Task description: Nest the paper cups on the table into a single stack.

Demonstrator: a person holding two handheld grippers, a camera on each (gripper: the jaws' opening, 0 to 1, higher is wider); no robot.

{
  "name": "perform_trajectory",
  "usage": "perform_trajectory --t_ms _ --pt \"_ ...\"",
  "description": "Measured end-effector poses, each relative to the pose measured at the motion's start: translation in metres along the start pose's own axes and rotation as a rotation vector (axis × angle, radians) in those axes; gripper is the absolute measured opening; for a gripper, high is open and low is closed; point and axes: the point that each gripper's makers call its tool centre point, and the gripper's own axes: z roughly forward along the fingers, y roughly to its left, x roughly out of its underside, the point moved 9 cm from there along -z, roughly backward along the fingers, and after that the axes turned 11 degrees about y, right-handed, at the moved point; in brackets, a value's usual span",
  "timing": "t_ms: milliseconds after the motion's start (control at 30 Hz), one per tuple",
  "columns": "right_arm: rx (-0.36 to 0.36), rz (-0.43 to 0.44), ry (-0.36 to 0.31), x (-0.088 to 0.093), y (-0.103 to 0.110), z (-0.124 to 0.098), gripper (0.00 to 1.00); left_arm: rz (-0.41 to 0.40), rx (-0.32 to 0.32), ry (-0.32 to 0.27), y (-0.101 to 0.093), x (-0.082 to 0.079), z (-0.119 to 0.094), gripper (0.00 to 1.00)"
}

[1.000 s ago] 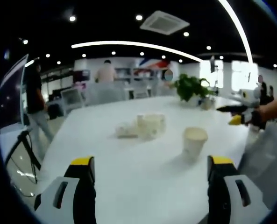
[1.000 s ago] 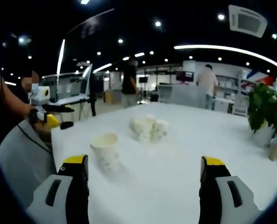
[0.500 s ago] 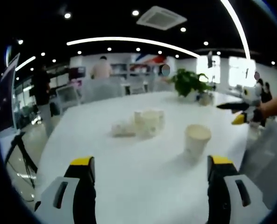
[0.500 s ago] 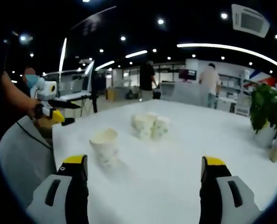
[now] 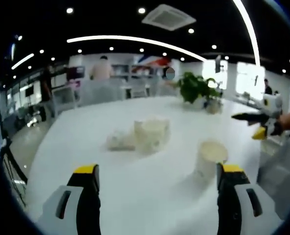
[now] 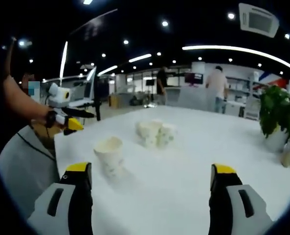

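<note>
A single paper cup (image 5: 210, 159) stands upright on the white worktop (image 5: 135, 186), just ahead of the left hand-held gripper (image 5: 157, 196) and close to its right jaw. From the right hand-held gripper (image 6: 152, 193) the same cup (image 6: 109, 155) sits ahead, nearer its left jaw. Farther ahead of both lies a cluster of cups (image 6: 156, 133), some tipped over. Both hand-held grippers are spread wide, holding nothing. A potted plant (image 6: 278, 120) stands far to the right.

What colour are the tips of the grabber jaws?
Yellow, on black jaws; clearest in the right gripper view, on the right gripper.
</note>
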Motion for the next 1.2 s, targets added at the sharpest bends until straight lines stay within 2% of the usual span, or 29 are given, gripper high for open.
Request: perform_trajectory --t_ms 133,267,367,533,600,700,833,967,1033,1100,1200 --pt "0.006 0.014 0.008 0.003 0.000 -0.001 1.00 -0.021 0.043 -0.015 -0.003 -0.011 0.016 0.99" --pt "0.005 0.016 0.010 0.005 0.001 -0.003 1.00 0.006 0.045 -0.015 -0.005 -0.022 0.035 0.99" --pt "0.005 0.018 0.007 0.004 0.002 -0.005 1.00 -0.003 0.048 -0.019 -0.004 -0.028 0.049 0.93" --pt "0.010 0.025 0.004 0.004 0.001 -0.007 1.00 0.028 0.076 -0.011 -0.005 -0.037 0.075 0.97" --pt "0.012 0.029 0.003 0.004 0.000 -0.008 1.00 0.031 0.076 -0.009 -0.004 -0.042 0.083 0.96" --pt "0.014 0.030 0.008 0.005 0.000 -0.008 0.99 -0.006 0.064 -0.015 -0.001 -0.050 0.094 0.91" --pt "0.019 0.038 0.010 0.005 -0.001 -0.009 0.99 0.017 0.070 -0.015 -0.001 -0.062 0.113 0.89" --pt "0.019 0.041 0.008 0.005 -0.001 -0.011 0.99 0.045 0.064 0.002 -0.002 -0.066 0.126 0.84" --pt "0.019 0.043 0.010 0.006 -0.001 -0.011 0.99 0.066 0.041 0.007 0.000 -0.065 0.132 0.84" --pt "0.020 0.043 0.012 0.007 -0.001 -0.012 0.99 0.072 0.052 0.009 0.001 -0.064 0.137 0.78" --pt "0.021 0.042 0.014 0.007 0.000 -0.014 0.99 0.093 0.035 0.031 0.004 -0.062 0.149 0.72"
